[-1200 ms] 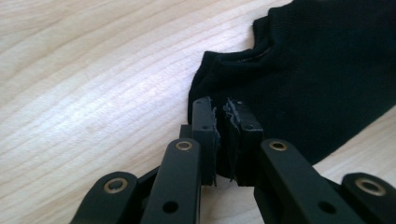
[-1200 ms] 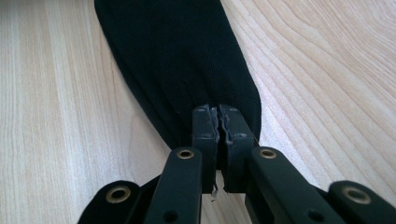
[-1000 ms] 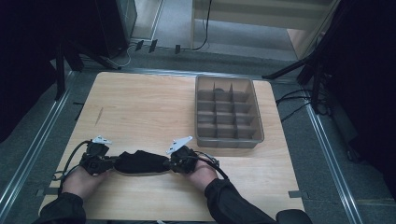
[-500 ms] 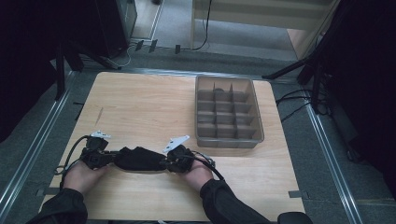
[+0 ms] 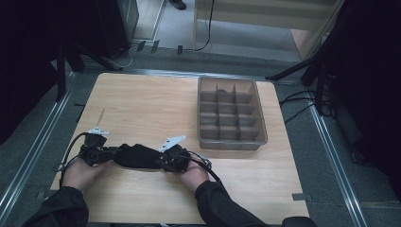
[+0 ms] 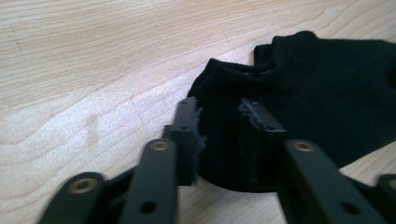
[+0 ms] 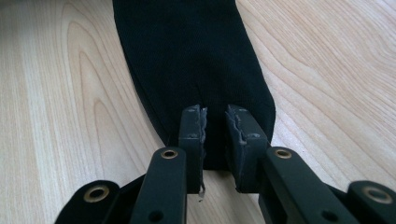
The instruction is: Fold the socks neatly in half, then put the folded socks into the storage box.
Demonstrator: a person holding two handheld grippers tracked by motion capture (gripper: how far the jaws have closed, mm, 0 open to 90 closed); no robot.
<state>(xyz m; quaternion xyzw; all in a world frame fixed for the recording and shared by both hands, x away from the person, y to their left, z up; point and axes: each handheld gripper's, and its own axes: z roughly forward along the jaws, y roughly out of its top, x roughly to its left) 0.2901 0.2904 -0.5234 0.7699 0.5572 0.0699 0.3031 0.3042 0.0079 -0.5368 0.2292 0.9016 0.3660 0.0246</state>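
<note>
A black sock [image 5: 137, 156] lies flat near the table's front edge, stretched between my two grippers. My left gripper [image 5: 111, 153] stands at the sock's left end. In the left gripper view its jaws [image 6: 219, 109] have just been opening and stand apart over the cuff end of the sock [image 6: 317, 93], the pads off the cloth. My right gripper [image 5: 166, 161] is at the sock's right end. Its jaws [image 7: 215, 114] have just been opening too, with a narrow gap over the rounded toe end of the sock [image 7: 187, 51].
A grey tray [image 5: 231, 142] divided into several compartments stands at the back right of the wooden table [image 5: 142, 104]. Cables trail from both grippers toward the front edge. Metal rails run along both sides of the table.
The left hand has shifted a little toward the back of the table. The sock has sagged from a taut line between the grippers to lie slack on the wood.
</note>
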